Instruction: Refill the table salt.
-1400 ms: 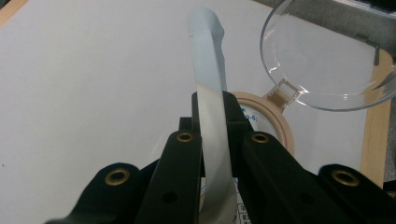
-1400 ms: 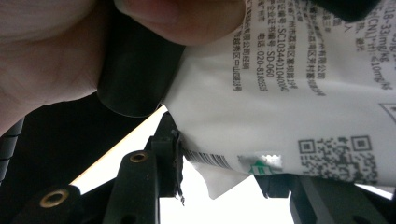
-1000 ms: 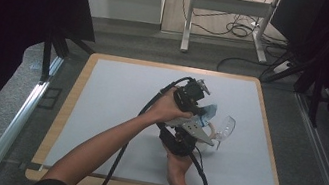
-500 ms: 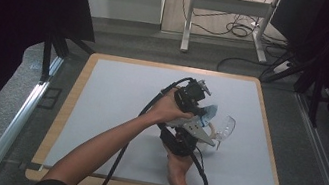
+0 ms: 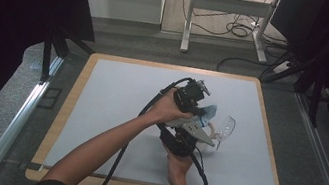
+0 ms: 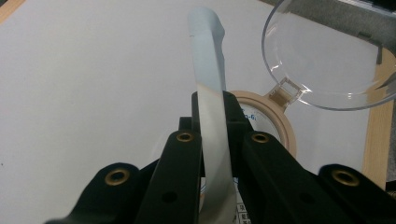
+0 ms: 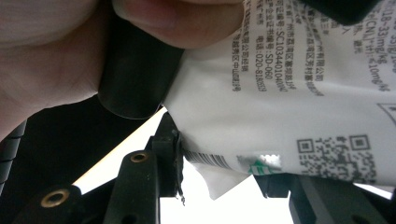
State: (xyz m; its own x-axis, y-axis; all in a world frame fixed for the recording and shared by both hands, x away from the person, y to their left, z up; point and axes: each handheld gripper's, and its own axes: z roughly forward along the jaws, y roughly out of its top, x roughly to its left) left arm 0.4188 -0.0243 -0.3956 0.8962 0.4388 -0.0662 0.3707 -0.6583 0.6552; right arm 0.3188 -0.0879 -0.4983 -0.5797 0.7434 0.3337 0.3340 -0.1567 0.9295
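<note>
Nothing has moved since the earlier frames: both hands and the wet-wipe pack sit where they were.

In the high view, the left tongs (image 5: pixel 197 98) and the right tongs (image 5: pixel 184 135) meet just right of the frame's centre, over the pale grey tabletop (image 5: pixel 115 99). Between them is the wet-wipe pack (image 5: pixel 198 123), its clear hinged lid (image 5: pixel 225 127) flipped open toward the right. The left hand (image 5: pixel 167 110) reaches in from the lower left; the right hand (image 5: pixel 177 161) comes up from the bottom edge, just below the pack.

In the left gripper view, the left tongs (image 6: pixel 215 140) are closed narrow on a light blue wipe (image 6: pixel 210 93) that stands up in a strip through the middle of the frame. Behind it, right of centre, lies the pack's tan round opening ring (image 6: pixel 280 126), and the clear lid (image 6: pixel 327 56) takes up the upper right.

In the right gripper view, the right tongs (image 7: pixel 219 172) clamp the white printed pack (image 7: pixel 289 93) at its lower edge, with the pack spreading across the right half. The fingers (image 7: pixel 177 21) of the left hand press at the top left.
</note>
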